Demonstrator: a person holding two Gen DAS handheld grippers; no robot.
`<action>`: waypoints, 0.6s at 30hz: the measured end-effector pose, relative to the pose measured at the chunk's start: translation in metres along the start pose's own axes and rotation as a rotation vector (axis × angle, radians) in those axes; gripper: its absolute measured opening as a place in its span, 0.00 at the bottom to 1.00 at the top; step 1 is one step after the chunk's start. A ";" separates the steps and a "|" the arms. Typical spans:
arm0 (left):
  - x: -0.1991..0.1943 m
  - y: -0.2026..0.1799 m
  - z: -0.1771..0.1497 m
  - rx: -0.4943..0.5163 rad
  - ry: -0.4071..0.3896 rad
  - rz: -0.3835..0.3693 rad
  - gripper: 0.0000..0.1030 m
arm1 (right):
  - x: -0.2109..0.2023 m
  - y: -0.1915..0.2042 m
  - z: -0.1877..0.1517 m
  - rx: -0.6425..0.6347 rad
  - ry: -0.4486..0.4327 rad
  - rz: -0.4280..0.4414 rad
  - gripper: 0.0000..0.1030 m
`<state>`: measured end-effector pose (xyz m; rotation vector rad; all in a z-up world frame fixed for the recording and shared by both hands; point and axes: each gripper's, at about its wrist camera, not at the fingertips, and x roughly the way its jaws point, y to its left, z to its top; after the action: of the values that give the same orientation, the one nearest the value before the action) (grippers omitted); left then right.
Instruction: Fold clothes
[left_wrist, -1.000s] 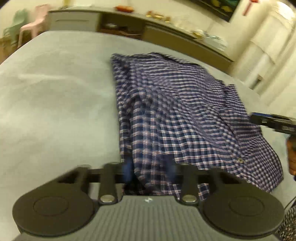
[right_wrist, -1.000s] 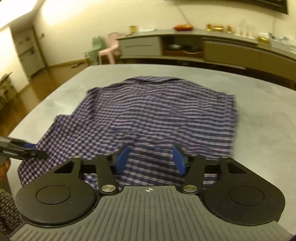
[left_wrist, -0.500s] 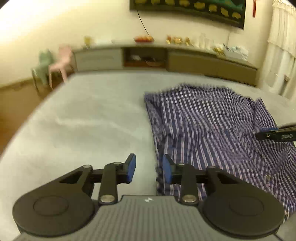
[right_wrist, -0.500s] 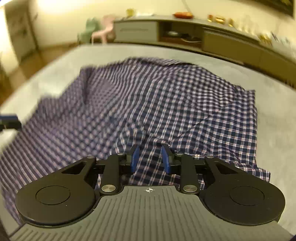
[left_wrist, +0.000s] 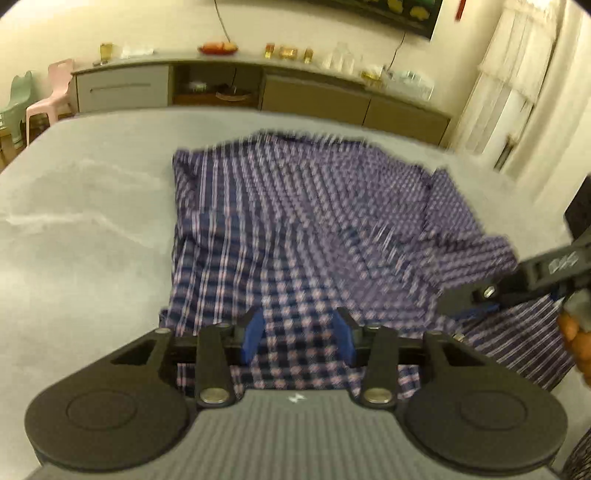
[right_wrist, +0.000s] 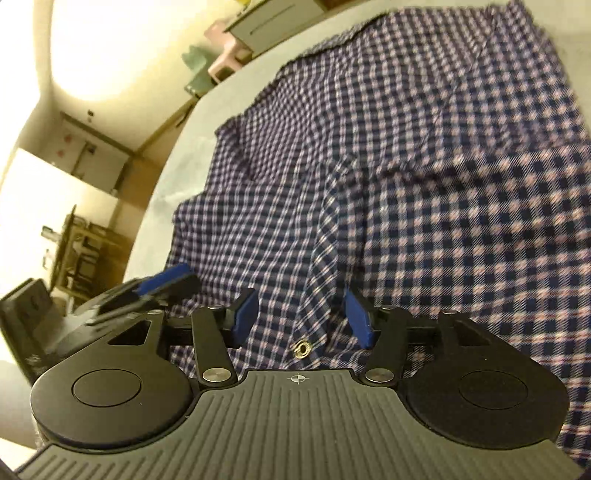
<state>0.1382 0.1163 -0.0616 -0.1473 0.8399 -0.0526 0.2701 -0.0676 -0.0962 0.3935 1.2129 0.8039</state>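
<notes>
Here both tongs, just widening, stand spread above rumpled checked cotton shirt.

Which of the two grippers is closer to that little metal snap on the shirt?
Right. The right gripper hangs directly over the snap on the shirt, jaws open. The left gripper sits off to its side.

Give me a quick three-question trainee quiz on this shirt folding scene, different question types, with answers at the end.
1. True or false: the left claw is clamped shut on the plaid shirt.
2. Multiple choice: the shirt lies on A) a grey table, B) a wooden floor, C) a pink chair.
3. Fill in: beside the right claw, a metal ___ shows on the shirt's edge.

Key: 1 false, both claws are open, jaws just widened over the fabric; 2 A; 3 snap button.
</notes>
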 end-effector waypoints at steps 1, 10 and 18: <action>0.006 0.000 -0.002 0.008 0.015 0.001 0.40 | 0.005 -0.002 0.002 0.016 0.012 0.019 0.55; 0.012 0.004 -0.005 0.038 0.003 -0.033 0.41 | 0.028 -0.011 0.014 0.160 -0.070 0.240 0.55; 0.011 0.010 -0.005 0.051 0.004 -0.052 0.41 | 0.002 -0.011 0.021 0.133 -0.322 0.236 0.55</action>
<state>0.1412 0.1242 -0.0746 -0.1215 0.8380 -0.1228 0.2936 -0.0706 -0.0976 0.7564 0.9302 0.8264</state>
